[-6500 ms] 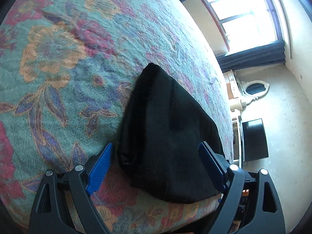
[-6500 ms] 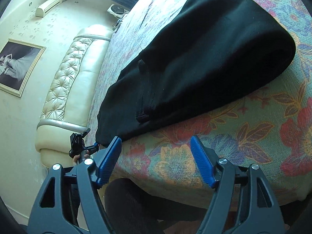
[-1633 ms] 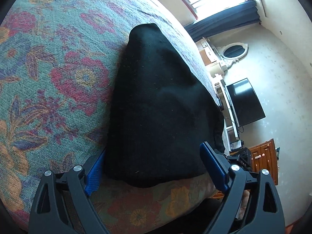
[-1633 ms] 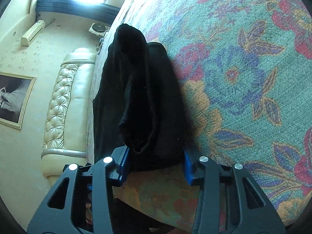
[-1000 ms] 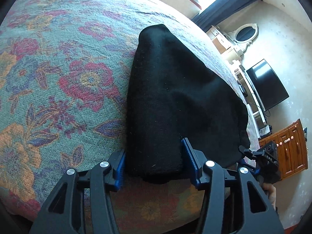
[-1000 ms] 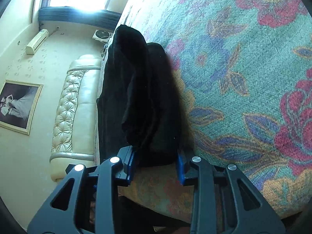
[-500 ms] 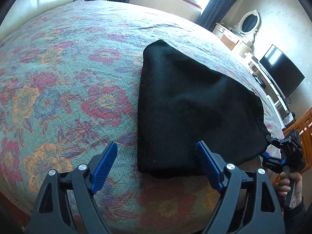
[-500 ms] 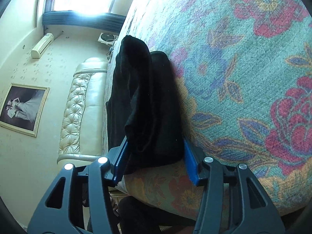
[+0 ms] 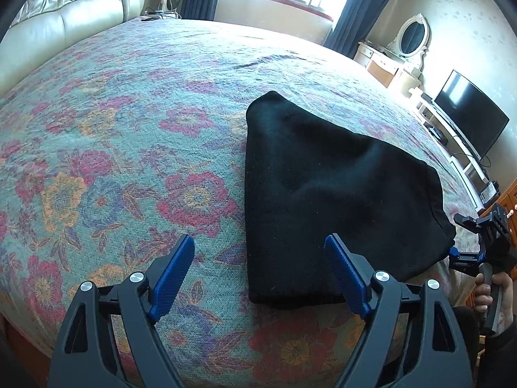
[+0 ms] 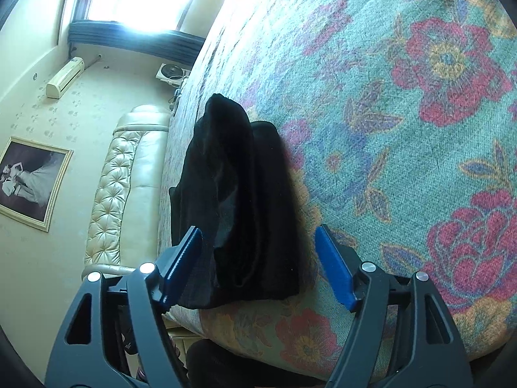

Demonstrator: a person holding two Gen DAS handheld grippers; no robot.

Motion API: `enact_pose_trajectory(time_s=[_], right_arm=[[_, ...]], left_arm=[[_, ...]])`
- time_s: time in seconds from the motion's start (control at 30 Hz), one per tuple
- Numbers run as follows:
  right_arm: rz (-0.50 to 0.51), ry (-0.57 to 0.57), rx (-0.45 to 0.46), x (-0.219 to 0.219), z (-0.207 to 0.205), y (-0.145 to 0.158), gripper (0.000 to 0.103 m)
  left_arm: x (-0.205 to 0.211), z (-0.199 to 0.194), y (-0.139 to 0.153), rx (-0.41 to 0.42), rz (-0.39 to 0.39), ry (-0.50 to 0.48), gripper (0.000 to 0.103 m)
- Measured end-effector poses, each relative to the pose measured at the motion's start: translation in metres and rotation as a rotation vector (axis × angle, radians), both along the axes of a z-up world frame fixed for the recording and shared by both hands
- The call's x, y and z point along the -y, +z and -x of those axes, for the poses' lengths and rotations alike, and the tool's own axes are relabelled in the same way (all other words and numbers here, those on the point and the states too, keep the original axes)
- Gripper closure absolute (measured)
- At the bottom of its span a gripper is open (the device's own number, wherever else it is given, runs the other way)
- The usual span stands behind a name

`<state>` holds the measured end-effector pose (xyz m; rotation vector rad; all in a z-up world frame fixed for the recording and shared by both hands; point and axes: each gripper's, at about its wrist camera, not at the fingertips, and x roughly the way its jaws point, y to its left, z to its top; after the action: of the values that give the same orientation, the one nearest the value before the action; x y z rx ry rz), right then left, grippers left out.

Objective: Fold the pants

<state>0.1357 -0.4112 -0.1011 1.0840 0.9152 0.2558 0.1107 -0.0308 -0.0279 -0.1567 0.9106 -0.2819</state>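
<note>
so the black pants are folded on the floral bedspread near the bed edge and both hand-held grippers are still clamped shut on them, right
Not quite. The black pants do lie folded on the floral bedspread near the bed edge, but neither tool is clamped on them. The left wrist view shows the left hand-held gripper open, and the right wrist view shows the right hand-held gripper open around the folded end.

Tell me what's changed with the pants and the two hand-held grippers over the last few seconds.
The pants went from a long half-folded strip to a compact folded bundle near the bed's edge. Both grippers had closed on its near edge about a second ago; now the left hand-held gripper and the right hand-held gripper have let go, stand open and have backed off slightly. The floral bedspread stayed as it was.
</note>
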Motion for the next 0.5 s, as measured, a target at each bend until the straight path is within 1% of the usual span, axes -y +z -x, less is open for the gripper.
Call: enact_pose_trajectory(time_s=[0.17,0.27,0.33,0.37,0.5], right_arm=[[0.037,0.019,0.006,-0.002,-0.022,0.004,0.029],[0.067,0.036,-0.003,-0.005,-0.041,0.003,0.028],[0.076,0.054,-0.004,-0.010,-0.054,0.004,0.026],[0.080,0.059,-0.004,-0.012,-0.061,0.004,0.021],[0.099,0.066,0.004,-0.016,-0.088,0.008,0.021]], left_arm=[[-0.005,-0.017,0.002,0.001,-0.001,-0.004,0.021],[-0.006,-0.034,0.000,-0.016,0.024,-0.020,0.021],[-0.009,-0.049,-0.002,-0.033,0.057,-0.028,0.021],[-0.010,-0.058,-0.004,-0.045,0.079,-0.036,0.021],[-0.014,-0.096,-0.013,-0.099,0.175,-0.061,0.021]])
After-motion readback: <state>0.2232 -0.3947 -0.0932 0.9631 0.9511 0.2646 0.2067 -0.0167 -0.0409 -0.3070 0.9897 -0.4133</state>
